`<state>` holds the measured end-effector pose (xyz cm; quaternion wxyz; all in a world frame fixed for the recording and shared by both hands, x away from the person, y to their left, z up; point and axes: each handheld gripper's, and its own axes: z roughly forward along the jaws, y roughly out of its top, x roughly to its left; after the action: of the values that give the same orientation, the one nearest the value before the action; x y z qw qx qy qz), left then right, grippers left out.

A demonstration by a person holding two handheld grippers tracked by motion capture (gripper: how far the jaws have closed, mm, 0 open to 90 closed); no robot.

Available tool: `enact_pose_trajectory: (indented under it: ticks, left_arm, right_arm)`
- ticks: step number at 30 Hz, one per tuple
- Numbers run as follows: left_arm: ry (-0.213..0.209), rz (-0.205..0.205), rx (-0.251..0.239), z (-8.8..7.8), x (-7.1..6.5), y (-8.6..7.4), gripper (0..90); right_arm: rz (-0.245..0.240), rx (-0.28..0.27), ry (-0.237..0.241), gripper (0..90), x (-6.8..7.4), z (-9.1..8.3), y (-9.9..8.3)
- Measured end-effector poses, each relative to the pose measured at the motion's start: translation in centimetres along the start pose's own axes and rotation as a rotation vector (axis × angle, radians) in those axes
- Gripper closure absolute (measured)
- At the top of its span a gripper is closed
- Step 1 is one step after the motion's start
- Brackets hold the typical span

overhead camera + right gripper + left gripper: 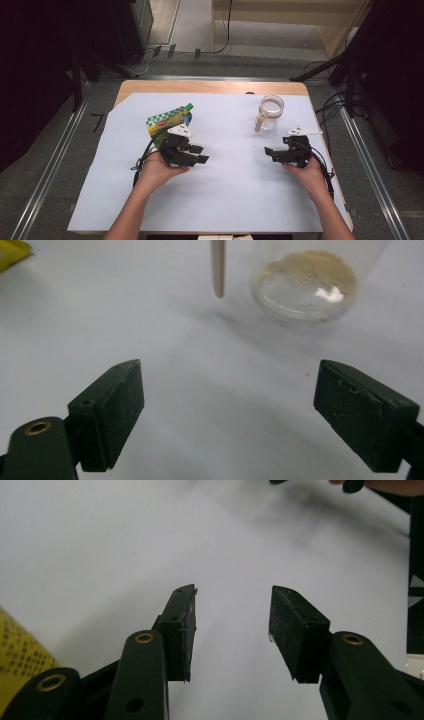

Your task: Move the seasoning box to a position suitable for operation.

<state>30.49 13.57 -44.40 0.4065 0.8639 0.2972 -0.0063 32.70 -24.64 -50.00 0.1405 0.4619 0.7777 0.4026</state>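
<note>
A clear glass jar [271,112] stands at the back right of the white sheet, and a pale beige stick [258,123] leans on its near left side. In the right gripper view the jar [305,285] holds beige powder at its bottom, with the stick [218,267] to its left. A yellow and green packet [169,121] lies at the back left, just behind my left hand. My left gripper [204,154] points right, its jaws apart over bare sheet [232,592]. My right gripper [269,154] points left and stands wide open [230,365], short of the jar.
The white sheet [225,200] covers most of the wooden table [210,87]. A corner of the yellow packet [20,652] lies beside my left gripper's jaws. Metal rails run along both sides of the table, and cables lie on the floor behind it.
</note>
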Motion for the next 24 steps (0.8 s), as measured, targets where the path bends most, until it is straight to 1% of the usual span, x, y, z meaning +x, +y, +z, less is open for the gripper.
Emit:
enact_pose_trajectory:
  ticks: [1, 2, 4, 5, 6, 7, 9, 11, 14, 15, 17, 18, 20, 22, 24]
  left_arm:
    - [-0.003, -0.002, 0.001, 0.0, 0.0, -0.1, 53.2]
    - [0.005, -0.001, 0.002, 0.1, 0.0, -0.2, 49.8]
    - [0.010, 0.018, -0.007, 0.0, -0.2, -0.3, 47.5]
    - [0.009, 0.017, -0.012, -0.2, -0.3, -0.3, 45.7]
    - [0.012, 0.008, -0.027, -0.3, -0.3, -0.3, 45.3]
    - [0.005, 0.002, -0.042, -0.4, -0.3, -0.2, 45.1]
    - [0.002, 0.003, -0.051, -0.4, -0.4, -0.3, 42.3]
    - [0.008, 0.014, -0.034, -0.2, -0.5, -0.4, 41.1]
    - [0.011, -0.009, -0.014, 0.0, -0.5, -0.7, 42.1]
    - [0.023, -0.012, -0.007, 0.0, -0.5, -0.7, 42.2]
    - [0.043, -0.012, -0.012, 0.0, -0.6, -0.6, 46.8]
    - [0.047, -0.013, -0.019, -0.1, -0.6, -0.6, 47.1]
    - [0.038, -0.024, -0.014, -0.1, -0.6, -0.6, 46.4]
    - [0.024, -0.039, 0.007, 0.0, -0.5, -0.5, 45.2]
    - [0.023, -0.030, 0.025, 0.2, -0.5, -0.6, 45.3]
  right_arm:
    - [-0.010, -0.009, 0.019, 13.1, 0.2, -0.1, 0.1]
    - [-0.017, -0.023, 0.044, 13.0, 0.3, -0.2, 0.2]
    - [-0.030, -0.054, 0.080, 14.1, 0.6, -0.6, 0.4]
    - [-0.038, -0.064, 0.095, 14.1, 0.7, -0.7, 0.4]
    - [-0.044, -0.072, 0.103, 14.1, 0.9, -0.9, 0.5]
    - [-0.047, -0.076, 0.117, 14.0, 1.1, -1.0, 0.6]
    - [-0.041, -0.081, 0.135, 13.8, 1.3, -1.3, 0.6]
    - [-0.040, -0.086, 0.140, 15.5, 1.4, -1.5, 0.7]
    - [-0.054, -0.093, 0.133, 18.4, 1.6, -1.6, 0.7]
    - [-0.058, -0.093, 0.135, 20.1, 1.6, -1.6, 0.7]
    - [-0.055, -0.087, 0.139, 22.7, 1.8, -1.6, 0.7]
    - [-0.059, -0.083, 0.142, 23.3, 1.8, -1.5, 0.7]
    - [-0.072, -0.079, 0.127, 24.9, 1.9, -1.5, 0.7]
    - [-0.094, -0.081, 0.115, 26.9, 2.0, -1.5, 0.7]
    - [-0.106, -0.084, 0.110, 28.2, 2.0, -1.5, 0.6]
